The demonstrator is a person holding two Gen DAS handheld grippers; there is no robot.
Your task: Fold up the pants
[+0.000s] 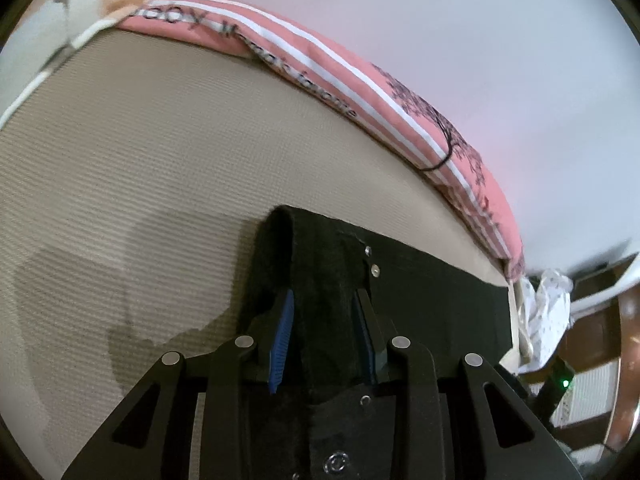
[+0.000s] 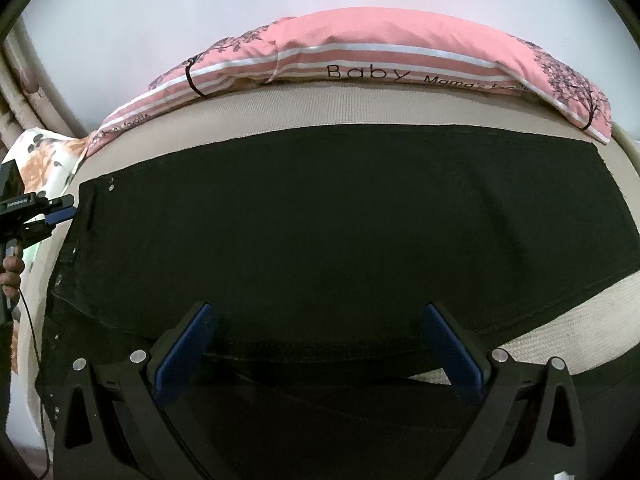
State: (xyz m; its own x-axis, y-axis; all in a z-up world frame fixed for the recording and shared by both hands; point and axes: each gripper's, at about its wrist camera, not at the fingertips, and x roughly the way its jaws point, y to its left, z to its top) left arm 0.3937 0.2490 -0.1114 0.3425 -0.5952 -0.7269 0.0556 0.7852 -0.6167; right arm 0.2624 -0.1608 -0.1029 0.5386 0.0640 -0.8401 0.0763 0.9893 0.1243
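Observation:
Black pants (image 2: 320,220) lie spread flat across a beige woven mat (image 2: 360,108), waistband end at the left with metal rivets. In the left wrist view my left gripper (image 1: 324,294) is shut on a raised fold of the pants' waistband (image 1: 320,320), which fills the gap between the blue pads (image 1: 282,340). From the right wrist view the left gripper (image 2: 66,208) shows at the pants' left edge. My right gripper (image 2: 320,320) hovers open over the near edge of the pants, its pads (image 2: 188,344) wide apart and gripping nothing.
A pink striped bolster (image 2: 360,56) with printed lettering runs along the mat's far edge against a white wall. A floral pillow (image 2: 52,152) lies at the left. A person's hand (image 2: 12,268) holds the left gripper's handle. The mat's edge and wooden furniture (image 1: 628,360) show at the right.

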